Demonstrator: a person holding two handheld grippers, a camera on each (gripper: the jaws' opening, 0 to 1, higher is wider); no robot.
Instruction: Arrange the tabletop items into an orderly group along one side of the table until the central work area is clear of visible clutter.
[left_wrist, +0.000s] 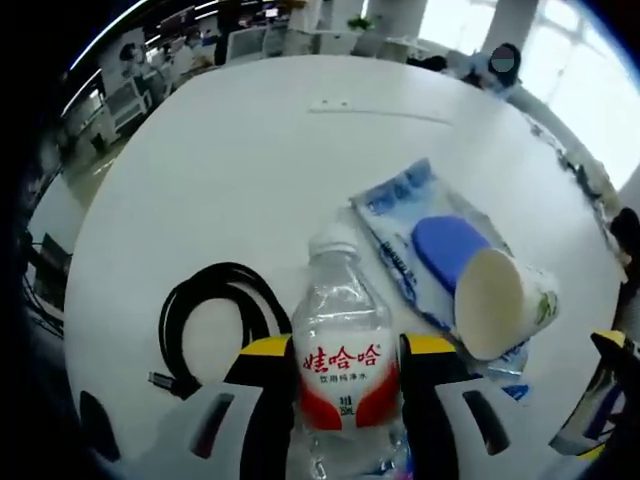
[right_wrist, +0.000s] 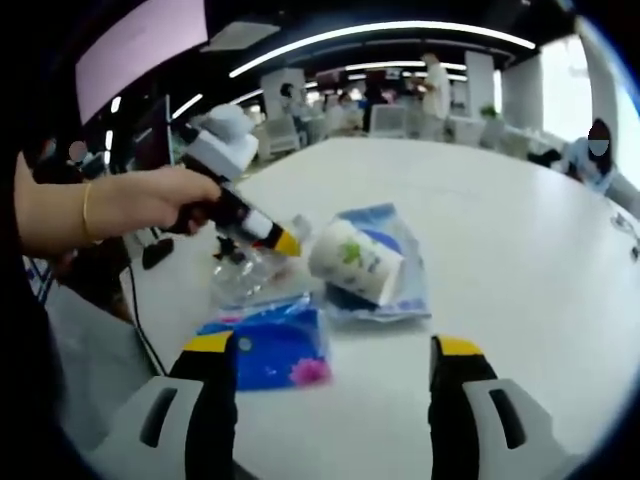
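Note:
My left gripper (left_wrist: 340, 352) is shut on a clear water bottle (left_wrist: 340, 385) with a red and white label, held near the round white table's (left_wrist: 250, 170) near edge. A paper cup (left_wrist: 503, 300) lies on its side on a blue and white packet (left_wrist: 395, 215), next to a blue oval piece (left_wrist: 445, 245). In the right gripper view a hand holds the left gripper (right_wrist: 272, 236) on the bottle (right_wrist: 240, 278), left of the cup (right_wrist: 355, 260) and packet (right_wrist: 400, 295). My right gripper (right_wrist: 335, 392) stands open above the table, just behind a blue tissue pack (right_wrist: 270, 350).
A coiled black cable (left_wrist: 205, 320) lies left of the bottle and trails over the table edge (right_wrist: 135, 315). A thin white strip (left_wrist: 340, 105) lies far across the table. A seated person (right_wrist: 597, 150) and office chairs stand beyond the far edge.

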